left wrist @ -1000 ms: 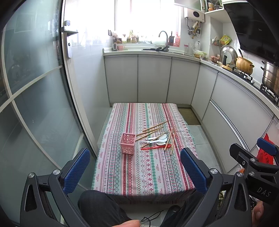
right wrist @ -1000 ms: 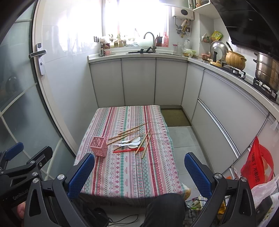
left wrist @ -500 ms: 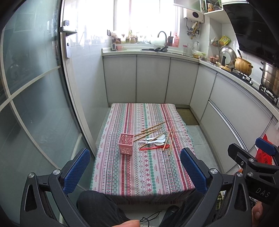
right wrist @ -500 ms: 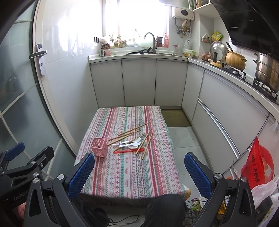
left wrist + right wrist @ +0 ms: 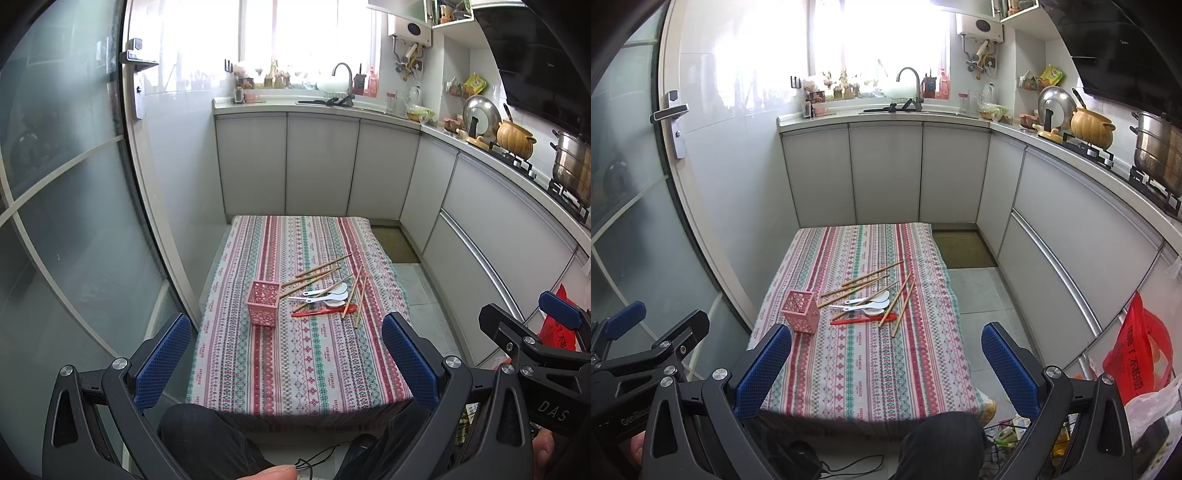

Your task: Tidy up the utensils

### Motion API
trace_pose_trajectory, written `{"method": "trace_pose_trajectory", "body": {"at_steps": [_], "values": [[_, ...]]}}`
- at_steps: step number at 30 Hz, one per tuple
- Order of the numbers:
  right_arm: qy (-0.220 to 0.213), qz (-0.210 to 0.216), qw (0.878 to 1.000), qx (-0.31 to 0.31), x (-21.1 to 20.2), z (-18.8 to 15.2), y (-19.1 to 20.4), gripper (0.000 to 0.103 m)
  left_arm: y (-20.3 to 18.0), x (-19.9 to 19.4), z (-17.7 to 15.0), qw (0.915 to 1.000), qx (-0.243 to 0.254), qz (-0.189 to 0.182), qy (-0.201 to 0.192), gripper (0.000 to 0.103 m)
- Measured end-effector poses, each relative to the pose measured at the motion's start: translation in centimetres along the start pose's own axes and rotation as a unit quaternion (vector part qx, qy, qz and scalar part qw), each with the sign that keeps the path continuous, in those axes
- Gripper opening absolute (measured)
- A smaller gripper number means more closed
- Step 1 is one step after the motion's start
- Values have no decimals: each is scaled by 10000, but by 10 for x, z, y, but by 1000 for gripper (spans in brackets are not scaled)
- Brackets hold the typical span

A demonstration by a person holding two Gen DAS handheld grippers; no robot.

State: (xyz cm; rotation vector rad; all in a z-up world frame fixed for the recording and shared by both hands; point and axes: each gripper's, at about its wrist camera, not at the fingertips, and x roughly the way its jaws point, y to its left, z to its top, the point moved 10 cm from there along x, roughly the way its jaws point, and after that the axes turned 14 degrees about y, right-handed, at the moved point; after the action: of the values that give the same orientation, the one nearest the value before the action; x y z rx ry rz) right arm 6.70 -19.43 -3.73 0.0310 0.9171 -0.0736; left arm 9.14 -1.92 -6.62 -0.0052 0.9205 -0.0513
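Claw pair, left (image 5: 286, 354) and right (image 5: 886, 362), both spread apart and empty, has drifted slightly nearer our striped-cloth worktop (image 5: 295, 354); scattered wooden chopsticks (image 5: 321, 267) beside pink lattice plastic holder (image 5: 263, 302) remain unsorted.

Left gripper (image 5: 286, 360) and right gripper (image 5: 886, 362) hover, jaws wide.

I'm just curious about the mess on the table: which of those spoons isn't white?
The red spoon, lying nearest the table's front edge; the spoons just behind it are white.
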Motion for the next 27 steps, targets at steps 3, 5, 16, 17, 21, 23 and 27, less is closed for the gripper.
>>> {"method": "trace_pose_trajectory", "body": {"at_steps": [3, 5, 16, 17, 21, 23, 27], "values": [[5, 7, 10000, 5, 1, 0, 0, 103, -1, 2, 2, 10000, 3, -4, 18, 103], [21, 22, 10000, 12, 4, 1, 2, 103, -2, 5, 4, 10000, -5, -5, 37, 103], [174, 89, 9998, 20, 32, 11, 4, 103, 2, 36, 15, 9997, -91, -6, 246, 103], [196, 111, 9997, 34, 37, 12, 3, 103, 2, 41, 16, 9995, -112, -11, 284, 103], [373, 225, 9990, 91, 61, 17, 5, 103, 6, 68, 22, 9986, -180, -54, 496, 103], [443, 247, 9987, 98, 75, 21, 6, 103, 8, 83, 26, 9980, -213, -77, 593, 103], [541, 390, 9977, 95, 105, 32, 10, 103, 13, 117, 32, 9965, -260, -106, 791, 103]]}}
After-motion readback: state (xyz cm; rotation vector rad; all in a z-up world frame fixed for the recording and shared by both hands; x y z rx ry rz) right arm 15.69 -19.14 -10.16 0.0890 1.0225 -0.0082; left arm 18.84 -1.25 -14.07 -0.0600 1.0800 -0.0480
